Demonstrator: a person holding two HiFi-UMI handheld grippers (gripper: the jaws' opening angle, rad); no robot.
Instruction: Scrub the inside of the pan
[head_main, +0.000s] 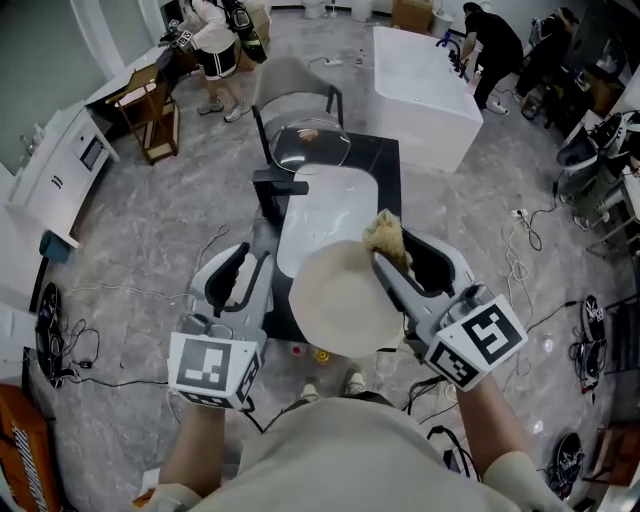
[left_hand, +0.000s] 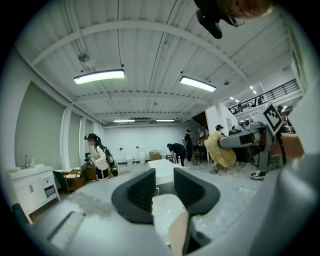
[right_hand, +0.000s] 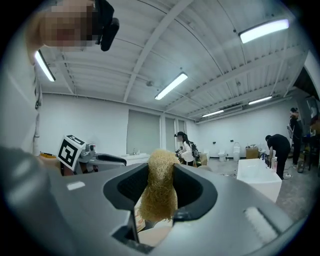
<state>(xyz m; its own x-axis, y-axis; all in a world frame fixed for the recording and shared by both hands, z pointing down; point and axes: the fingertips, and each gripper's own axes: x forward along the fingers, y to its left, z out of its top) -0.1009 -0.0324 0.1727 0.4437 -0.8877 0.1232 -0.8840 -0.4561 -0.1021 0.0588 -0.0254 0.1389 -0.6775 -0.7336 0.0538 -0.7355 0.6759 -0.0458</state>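
Pan scrub: current holdings.
Your right gripper (head_main: 403, 256) is clenching the scrubber (head_main: 385, 234) above the pan (head_main: 340, 305); your left gripper (head_main: 248, 264) is standing released, empty, just beside the pan.

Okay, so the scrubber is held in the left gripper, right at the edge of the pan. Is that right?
Not quite. The scrubber is held in the right gripper, clamped between its fingers, as the right gripper view shows. The left gripper has its fingers apart with no scrubber between them. The rest holds: in the head view the scrubber sits at the edge of the pan.
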